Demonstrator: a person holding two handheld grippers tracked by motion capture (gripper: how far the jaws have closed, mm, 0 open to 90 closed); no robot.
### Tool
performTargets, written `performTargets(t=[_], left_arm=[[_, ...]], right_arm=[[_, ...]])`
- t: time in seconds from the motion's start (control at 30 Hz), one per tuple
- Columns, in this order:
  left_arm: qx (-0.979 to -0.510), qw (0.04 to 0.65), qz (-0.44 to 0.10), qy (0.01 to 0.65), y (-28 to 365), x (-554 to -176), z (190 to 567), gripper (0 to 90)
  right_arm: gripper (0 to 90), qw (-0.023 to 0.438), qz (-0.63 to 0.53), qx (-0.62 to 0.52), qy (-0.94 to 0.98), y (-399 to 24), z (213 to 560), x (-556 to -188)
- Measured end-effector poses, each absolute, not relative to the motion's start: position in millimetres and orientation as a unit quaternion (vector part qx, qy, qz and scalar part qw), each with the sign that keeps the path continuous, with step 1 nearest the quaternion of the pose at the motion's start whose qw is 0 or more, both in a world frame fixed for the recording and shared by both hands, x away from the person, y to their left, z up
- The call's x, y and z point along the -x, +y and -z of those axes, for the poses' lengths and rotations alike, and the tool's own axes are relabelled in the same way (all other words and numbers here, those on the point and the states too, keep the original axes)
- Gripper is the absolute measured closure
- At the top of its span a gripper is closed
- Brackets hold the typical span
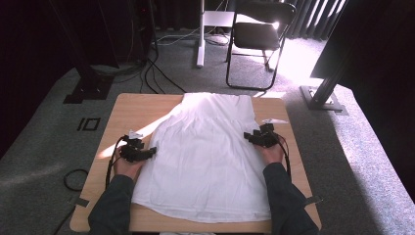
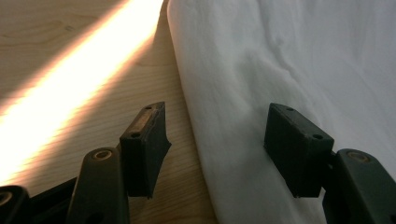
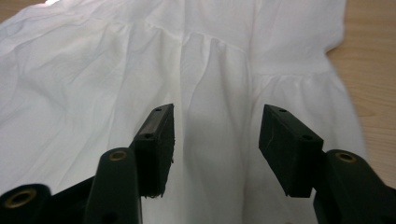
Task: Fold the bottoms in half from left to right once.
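Left gripper [image 2: 217, 149] gapes, straddling the white garment's [image 2: 289, 60] edge; right gripper [image 3: 215, 151] gapes over gathers.

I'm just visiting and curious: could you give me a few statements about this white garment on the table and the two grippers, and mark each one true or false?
1. The white garment lies spread flat on the wooden table. True.
2. The left gripper has the garment lifted. False: its jaws stand open, astride the garment's edge.
3. The right gripper hovers open over the cloth. True.
4. A chair stands on the table. False: it stands on the floor beyond.
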State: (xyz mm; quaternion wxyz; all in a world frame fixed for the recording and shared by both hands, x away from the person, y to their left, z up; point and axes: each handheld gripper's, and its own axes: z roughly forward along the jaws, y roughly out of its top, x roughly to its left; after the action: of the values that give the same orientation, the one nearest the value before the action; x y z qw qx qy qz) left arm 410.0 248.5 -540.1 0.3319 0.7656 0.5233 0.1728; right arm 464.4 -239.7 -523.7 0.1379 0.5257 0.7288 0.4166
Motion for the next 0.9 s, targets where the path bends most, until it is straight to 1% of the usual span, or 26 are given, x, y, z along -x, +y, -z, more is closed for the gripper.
performTargets(t=[0.07, 0.1, 0.13, 0.17, 0.2, 0.23, 0.27, 0.3, 0.37, 0.4, 0.47, 0.53, 0.57, 0.6, 0.63, 0.67, 0.7, 0.73, 0.77, 0.8, 0.83, 0.87, 0.9], left_arm=[[-0.766, 0.339, -0.166, 0.520, 247.2, -411.7, 544.3, 41.9], [-0.768, 0.349, -0.156, 0.514, 246.6, -411.7, 544.4, 47.8], [-0.771, 0.353, -0.144, 0.509, 246.2, -411.8, 544.5, 63.7], [-0.771, 0.353, -0.144, 0.509, 246.2, -411.8, 544.5, 75.0], [-0.777, 0.358, -0.136, 0.499, 244.2, -409.8, 544.4, 83.4], [-0.778, 0.354, -0.142, 0.500, 243.6, -407.1, 543.0, 87.6], [-0.776, 0.355, -0.148, 0.500, 244.2, -404.4, 541.6, 88.4], [-0.770, 0.365, -0.151, 0.501, 246.2, -399.9, 539.3, 88.7], [-0.757, 0.392, -0.164, 0.497, 252.3, -383.9, 531.2, 89.0], [-0.753, 0.400, -0.168, 0.495, 254.5, -377.5, 528.2, 89.1], [-0.742, 0.426, -0.173, 0.487, 259.6, -356.6, 518.8, 89.3], [-0.742, 0.436, -0.180, 0.476, 257.9, -340.4, 513.5, 89.4], [-0.742, 0.436, -0.180, 0.476, 257.9, -340.4, 513.5, 89.4], [-0.746, 0.441, -0.177, 0.466, 253.3, -325.7, 511.1, 89.3], [-0.746, 0.441, -0.177, 0.466, 253.3, -325.7, 511.1, 89.3], [-0.755, 0.438, -0.168, 0.458, 244.7, -316.8, 513.0, 89.2], [-0.755, 0.438, -0.168, 0.458, 244.7, -316.8, 513.0, 89.1], [-0.766, 0.430, -0.162, 0.448, 238.5, -314.8, 515.4, 89.1], [-0.774, 0.421, -0.164, 0.443, 232.2, -315.0, 517.7, 86.0], [-0.774, 0.416, -0.170, 0.445, 231.1, -316.8, 517.3, 79.3], [-0.773, 0.414, -0.173, 0.449, 231.7, -318.5, 516.0, 67.9], [-0.767, 0.418, -0.177, 0.454, 233.4, -321.3, 513.7, 62.9], [-0.764, 0.419, -0.179, 0.456, 235.6, -324.4, 510.3, 60.1]], right_arm=[[45.3, 0.132, -0.414, -0.536, 0.724, -237.3, 528.1, -471.2], [46.8, 0.125, -0.413, -0.538, 0.724, -236.3, 530.4, -474.6], [49.1, 0.116, -0.410, -0.541, 0.725, -234.9, 533.1, -478.5], [49.1, 0.116, -0.410, -0.541, 0.725, -234.9, 533.1, -478.5], [62.9, 0.112, -0.395, -0.543, 0.732, -232.9, 536.4, -482.7], [76.4, 0.108, -0.393, -0.541, 0.735, -233.1, 537.5, -483.6], [86.0, 0.108, -0.389, -0.542, 0.737, -234.2, 537.3, -483.2], [88.1, 0.115, -0.387, -0.546, 0.734, -235.4, 535.4, -482.1], [88.5, 0.127, -0.408, -0.545, 0.721, -242.3, 525.1, -476.4], [88.5, 0.147, -0.414, -0.538, 0.720, -246.8, 514.8, -471.0], [88.6, 0.172, -0.425, -0.525, 0.717, -255.7, 497.4, -461.8], [88.6, 0.191, -0.435, -0.516, 0.713, -264.2, 484.1, -453.2], [88.5, 0.200, -0.441, -0.509, 0.712, -268.8, 478.7, -448.3], [88.4, 0.205, -0.444, -0.505, 0.711, -273.0, 475.9, -443.9], [88.4, 0.213, -0.437, -0.504, 0.713, -276.7, 475.7, -440.6], [88.3, 0.223, -0.424, -0.505, 0.718, -280.5, 479.8, -438.3], [88.3, 0.223, -0.424, -0.505, 0.718, -280.5, 479.8, -438.3], [88.3, 0.224, -0.414, -0.507, 0.722, -282.4, 484.3, -437.9], [88.2, 0.224, -0.385, -0.522, 0.727, -288.1, 501.9, -439.6], [88.1, 0.220, -0.379, -0.529, 0.726, -290.0, 508.2, -440.8], [87.9, 0.215, -0.373, -0.540, 0.723, -293.1, 517.8, -442.9], [87.6, 0.211, -0.371, -0.546, 0.721, -294.7, 523.0, -444.2], [87.1, 0.205, -0.366, -0.553, 0.720, -296.1, 529.1, -446.3]])
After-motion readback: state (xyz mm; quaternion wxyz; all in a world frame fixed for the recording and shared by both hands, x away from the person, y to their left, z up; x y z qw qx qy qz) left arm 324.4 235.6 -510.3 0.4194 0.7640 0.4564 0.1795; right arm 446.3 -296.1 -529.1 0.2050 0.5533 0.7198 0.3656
